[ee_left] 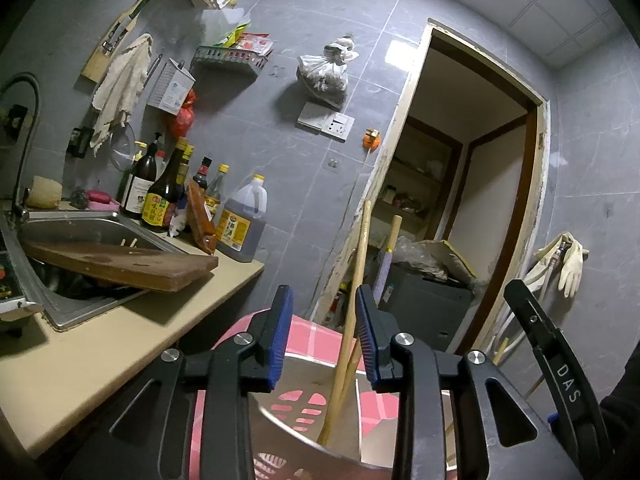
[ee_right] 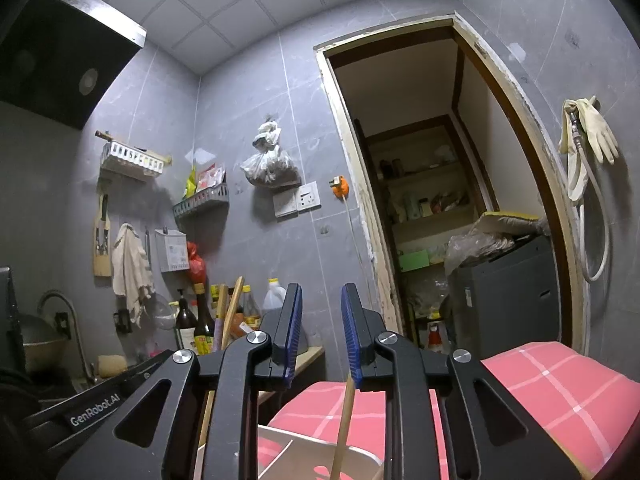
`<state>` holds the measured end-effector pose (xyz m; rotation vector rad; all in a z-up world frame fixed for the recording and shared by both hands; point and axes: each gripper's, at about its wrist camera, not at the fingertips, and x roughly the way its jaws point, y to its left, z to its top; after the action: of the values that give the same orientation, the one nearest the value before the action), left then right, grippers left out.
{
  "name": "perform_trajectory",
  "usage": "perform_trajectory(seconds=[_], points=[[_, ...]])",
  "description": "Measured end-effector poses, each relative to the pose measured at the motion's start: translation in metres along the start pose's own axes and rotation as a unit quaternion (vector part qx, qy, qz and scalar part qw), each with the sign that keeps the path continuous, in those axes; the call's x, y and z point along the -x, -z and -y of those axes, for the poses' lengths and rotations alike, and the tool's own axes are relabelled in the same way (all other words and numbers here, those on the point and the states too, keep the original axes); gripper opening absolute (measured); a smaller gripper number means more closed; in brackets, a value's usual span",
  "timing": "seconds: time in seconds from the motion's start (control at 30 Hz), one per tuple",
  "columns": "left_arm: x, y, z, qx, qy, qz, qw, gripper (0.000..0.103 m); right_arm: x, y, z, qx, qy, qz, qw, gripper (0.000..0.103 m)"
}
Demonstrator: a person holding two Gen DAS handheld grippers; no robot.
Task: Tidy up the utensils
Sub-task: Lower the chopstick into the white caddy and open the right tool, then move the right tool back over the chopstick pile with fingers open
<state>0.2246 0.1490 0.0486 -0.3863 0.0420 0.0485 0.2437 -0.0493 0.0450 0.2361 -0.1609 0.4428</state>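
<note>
Two wooden chopsticks [ee_left: 352,312] stand in a metal holder [ee_left: 296,412]. Their long axis runs near upright, tips down in the holder, upper ends leaning slightly toward the right finger of the left gripper [ee_left: 324,340]. They rise through the gap between that gripper's fingers, closer to the right blue pad [ee_left: 366,336]; no pad contact is visible. The left fingers are spread apart and hold nothing.

In the right wrist view, one wooden stick [ee_right: 344,428] rises from below and ends just under the right finger of the right gripper [ee_right: 320,336]. Whether it touches the pad cannot be told. The right fingers are also parted, with nothing between them.

Both grippers point forward and slightly upward, toward the grey tiled wall and an open doorway [ee_left: 472,200]. The right gripper's black body shows at the right edge of the left wrist view.

The holder sits over a pink checked cloth [ee_right: 540,384]. To the left of the left fingers lies the beige desk [ee_left: 100,344], carrying a steel sink [ee_left: 80,232] with a wooden cutting board [ee_left: 128,264] across it, and sauce bottles [ee_left: 168,192] beyond. Rubber gloves [ee_right: 592,136] hang right of the doorway.
</note>
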Motion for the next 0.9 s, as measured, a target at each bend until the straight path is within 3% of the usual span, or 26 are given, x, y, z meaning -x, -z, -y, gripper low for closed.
perform_trajectory(seconds=[0.13,0.3,0.4,0.5,0.67,0.77,0.9], points=[[0.004,-0.003,0.002,-0.009,0.0,-0.013,0.9999,0.037,0.003,-0.004,0.0,0.001,0.004,-0.005,1.0,0.027],[0.009,-0.004,0.011,-0.036,0.011,-0.039,0.9985,0.05,0.017,-0.017,0.005,0.002,0.022,-0.01,1.0,0.047],[0.016,-0.003,0.021,-0.052,0.013,-0.046,0.9975,0.055,0.029,-0.027,0.013,0.002,0.031,-0.018,0.999,0.053],[0.02,-0.004,0.031,-0.06,0.014,-0.057,0.9965,0.067,0.042,-0.038,0.022,0.005,0.041,-0.031,0.999,0.074],[0.032,-0.005,0.049,-0.069,0.027,-0.068,0.9949,0.084,0.06,-0.05,0.042,0.008,0.059,-0.062,0.996,0.088],[0.041,-0.002,0.062,-0.078,0.032,-0.067,0.9942,0.094,0.073,-0.056,0.059,0.008,0.069,-0.086,0.994,0.102],[0.048,0.003,0.08,-0.086,0.042,-0.077,0.9924,0.097,0.09,-0.058,0.075,0.025,0.077,-0.11,0.991,0.103]])
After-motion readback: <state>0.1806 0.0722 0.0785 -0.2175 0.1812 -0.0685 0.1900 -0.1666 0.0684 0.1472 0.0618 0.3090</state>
